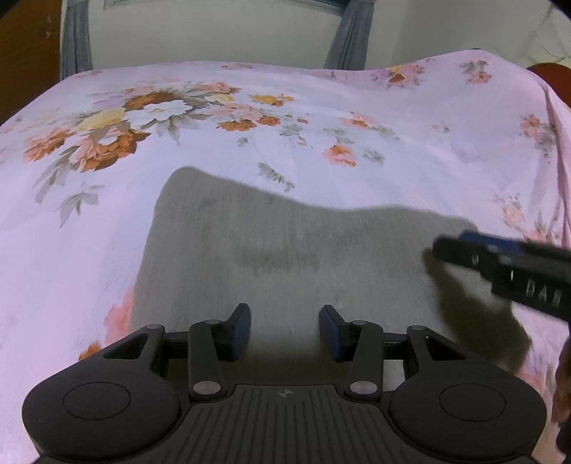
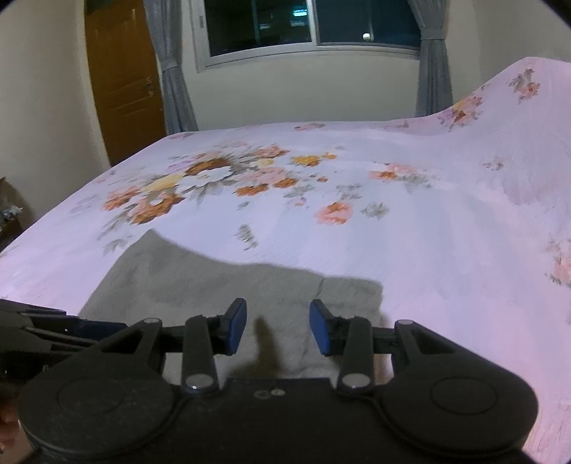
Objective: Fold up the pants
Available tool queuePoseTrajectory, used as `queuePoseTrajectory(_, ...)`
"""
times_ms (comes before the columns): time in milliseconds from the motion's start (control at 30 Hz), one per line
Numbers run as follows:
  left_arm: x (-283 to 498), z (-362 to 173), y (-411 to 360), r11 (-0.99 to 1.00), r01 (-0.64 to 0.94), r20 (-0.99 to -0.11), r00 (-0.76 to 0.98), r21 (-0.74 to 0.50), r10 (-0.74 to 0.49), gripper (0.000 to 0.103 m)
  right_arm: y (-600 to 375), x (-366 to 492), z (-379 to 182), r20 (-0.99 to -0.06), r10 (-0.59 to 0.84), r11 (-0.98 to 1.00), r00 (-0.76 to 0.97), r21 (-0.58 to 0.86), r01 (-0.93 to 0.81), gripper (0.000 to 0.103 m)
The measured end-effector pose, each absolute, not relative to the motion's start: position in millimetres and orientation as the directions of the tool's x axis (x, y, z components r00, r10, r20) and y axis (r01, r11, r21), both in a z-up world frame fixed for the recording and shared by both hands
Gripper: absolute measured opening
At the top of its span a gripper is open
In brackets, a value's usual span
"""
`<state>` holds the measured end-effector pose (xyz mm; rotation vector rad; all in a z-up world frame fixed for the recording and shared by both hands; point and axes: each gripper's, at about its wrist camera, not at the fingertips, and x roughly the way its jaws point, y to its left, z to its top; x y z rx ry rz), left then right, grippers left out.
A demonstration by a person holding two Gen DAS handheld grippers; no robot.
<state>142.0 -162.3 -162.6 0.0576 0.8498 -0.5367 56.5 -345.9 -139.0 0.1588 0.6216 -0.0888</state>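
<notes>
Grey pants (image 1: 285, 257) lie flat as a folded block on a pink floral bedsheet (image 1: 357, 171). My left gripper (image 1: 284, 330) is open and empty, hovering over the near part of the pants. The right gripper's fingers (image 1: 464, 251) reach in from the right over the pants' right end. In the right wrist view the pants (image 2: 221, 285) lie just below my right gripper (image 2: 277, 326), which is open and empty. The left gripper (image 2: 53, 328) shows at the left edge there.
The bedsheet (image 2: 392, 221) rises into a hump at the far right (image 2: 517, 117). Beyond the bed are a wall, a window (image 2: 307, 25) with grey curtains and a brown door (image 2: 125, 78).
</notes>
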Motion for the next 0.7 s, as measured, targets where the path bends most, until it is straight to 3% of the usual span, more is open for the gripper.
queuePoseTrajectory(100, 162, -165, -172, 0.871, 0.457, -0.735, 0.526, -0.180, -0.428, 0.044, -350, 68, -155, -0.636, -0.034, 0.986, 0.771, 0.106, 0.132, 0.039)
queuePoseTrajectory(367, 193, -163, -191, 0.877, 0.456, -0.738, 0.538, -0.153, -0.408, 0.044, -350, 82, -137, -0.600, -0.025, 0.989, 0.799, 0.101, 0.106, 0.039)
queuePoseTrajectory(533, 205, -172, -199, 0.878, 0.458, -0.745, 0.536, -0.138, -0.397, 0.044, -351, 102, -164, -0.659, -0.054, 0.992, 0.750, 0.049, 0.115, 0.040)
queuePoseTrajectory(700, 202, -179, -198, 0.876, 0.462, -0.740, 0.541, -0.138, -0.401, 0.044, -352, 100, -173, -0.651, -0.060, 0.990, 0.757, 0.057, 0.127, 0.040)
